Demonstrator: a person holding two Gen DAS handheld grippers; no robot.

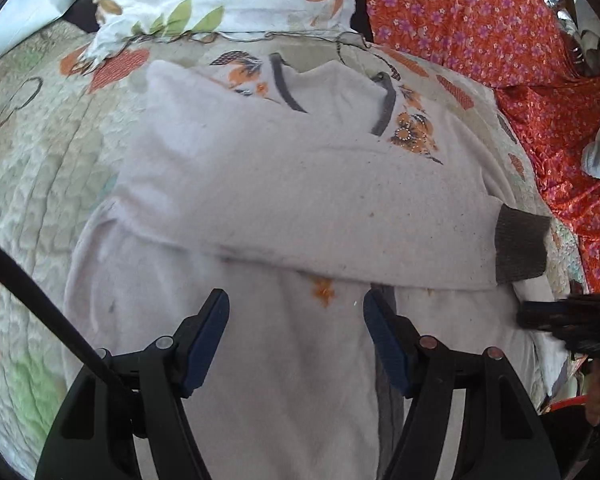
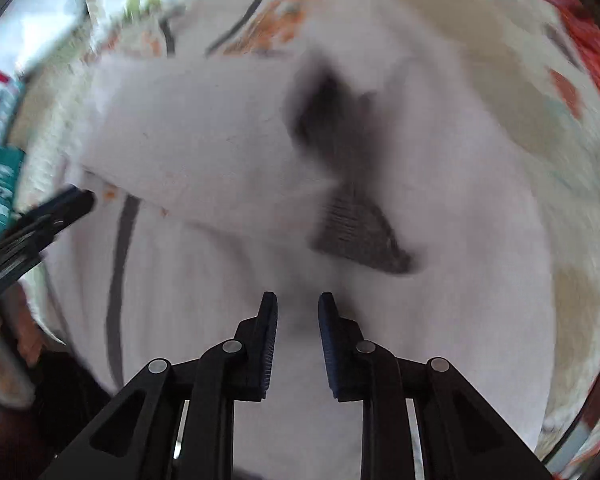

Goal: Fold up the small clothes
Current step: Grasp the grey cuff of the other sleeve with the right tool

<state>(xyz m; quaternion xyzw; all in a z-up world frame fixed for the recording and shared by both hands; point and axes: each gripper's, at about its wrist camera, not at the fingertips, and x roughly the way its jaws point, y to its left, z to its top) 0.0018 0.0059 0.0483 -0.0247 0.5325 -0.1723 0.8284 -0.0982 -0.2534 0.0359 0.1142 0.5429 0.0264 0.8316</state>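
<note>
my left gripper (image 1: 296, 304) hung wide open over the white sweater (image 1: 284, 200) on the bed quilt (image 1: 40, 152); my right gripper (image 2: 298, 306) stood slightly open, holding nothing.

Left hand-held gripper (image 1: 296, 308) gapes wide; right hand-held gripper (image 2: 298, 308) narrowly parted.

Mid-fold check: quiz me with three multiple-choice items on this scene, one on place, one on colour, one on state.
1. The sleeve's ribbed cuff lies:
A. across the white fleece sweater's body
B. off the bed
C. on the pillow

2. The cuff is:
A. orange
B. dark grey
C. green

3. The left claw is:
A. shut on cloth
B. hidden
C. open, empty

Answers:
1. A, the sleeve is folded over the front.
2. B, grey ribbing shows.
3. C, its jaws stand apart above the sweater.
</note>
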